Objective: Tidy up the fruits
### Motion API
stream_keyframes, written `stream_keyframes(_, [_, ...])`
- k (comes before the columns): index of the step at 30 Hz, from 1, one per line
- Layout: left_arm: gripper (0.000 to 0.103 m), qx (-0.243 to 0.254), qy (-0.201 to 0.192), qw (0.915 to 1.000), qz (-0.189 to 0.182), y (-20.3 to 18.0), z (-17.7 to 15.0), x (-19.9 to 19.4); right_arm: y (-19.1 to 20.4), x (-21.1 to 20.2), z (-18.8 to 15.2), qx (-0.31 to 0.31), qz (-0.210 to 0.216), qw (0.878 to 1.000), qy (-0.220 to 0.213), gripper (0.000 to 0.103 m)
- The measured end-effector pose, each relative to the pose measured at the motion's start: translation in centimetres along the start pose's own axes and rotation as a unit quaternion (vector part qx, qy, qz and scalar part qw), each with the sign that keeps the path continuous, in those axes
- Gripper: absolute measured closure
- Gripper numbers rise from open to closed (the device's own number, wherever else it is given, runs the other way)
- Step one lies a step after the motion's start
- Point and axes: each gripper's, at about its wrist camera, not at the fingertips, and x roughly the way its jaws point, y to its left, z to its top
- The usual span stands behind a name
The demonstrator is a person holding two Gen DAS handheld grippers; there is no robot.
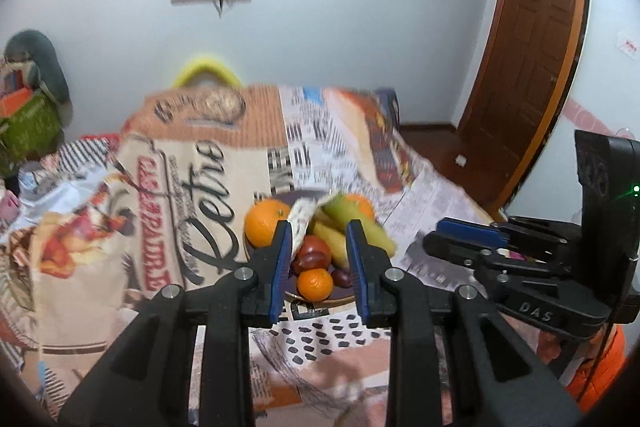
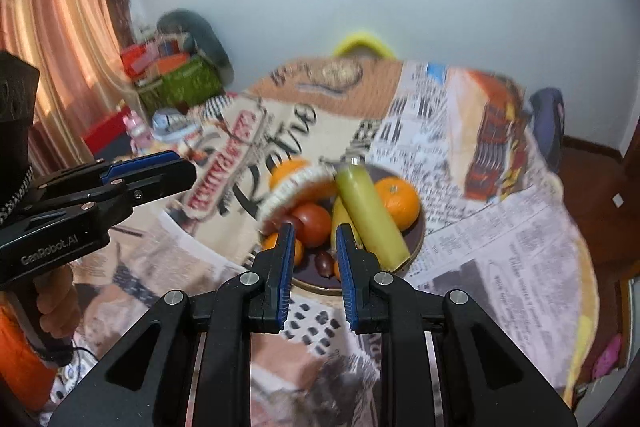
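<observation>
Both tongs empty, jaws near-closed: left tongs (image 1: 319, 231), right tongs (image 2: 314, 233), above patterned-cloth worktop (image 2: 500, 247). Beyond them, dark round plate (image 2: 418, 243) holds oranges (image 1: 266, 221), red tomato (image 2: 314, 223), yellow-green bananas (image 2: 370, 215).

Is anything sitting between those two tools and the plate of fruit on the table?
Nothing visible does. The left tool and right tool both hang above the near edge of the plate, with only bare tablecloth below them. On the plate itself, a green bottle and a pale woven thing lie over some fruit.
</observation>
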Motion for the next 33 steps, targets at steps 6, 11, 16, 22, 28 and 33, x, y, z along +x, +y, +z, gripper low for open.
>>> stream_keyframes(6, [0.075,0.012,-0.077,0.9968,0.017,-2.2,0.7,-7.7,2.8,-7.7,0.4,-0.012,-0.023,0.996,-0.084,0.084])
stream_keyframes(11, [0.075,0.02,-0.134,0.9905,0.027,-3.8,0.3,-13.1,4.9,-12.7,0.1,-0.012,-0.031,0.99,-0.14,0.08])
stream_keyframes(16, [0.044,0.024,-0.181,0.9824,0.038,-4.9,-0.5,-17.2,6.7,-16.2,-0.6,-0.016,-0.049,0.979,-0.195,0.062])
stream_keyframes(22, [0.029,0.027,-0.203,0.9778,0.045,-5.5,-1.4,-19.2,7.3,-17.2,-1.1,-0.013,-0.05,0.975,-0.216,0.046])
stream_keyframes(28, [0.012,0.033,-0.208,0.976,0.054,-5.8,-2.0,-20.0,7.7,-17.4,-1.4,-0.013,-0.06,0.972,-0.228,0.023])
stream_keyframes(33, [0.003,0.039,-0.214,0.9738,0.064,-5.9,-2.4,-20.4,8.1,-18.1,-1.9,-0.011,-0.079,0.967,-0.241,0.008])
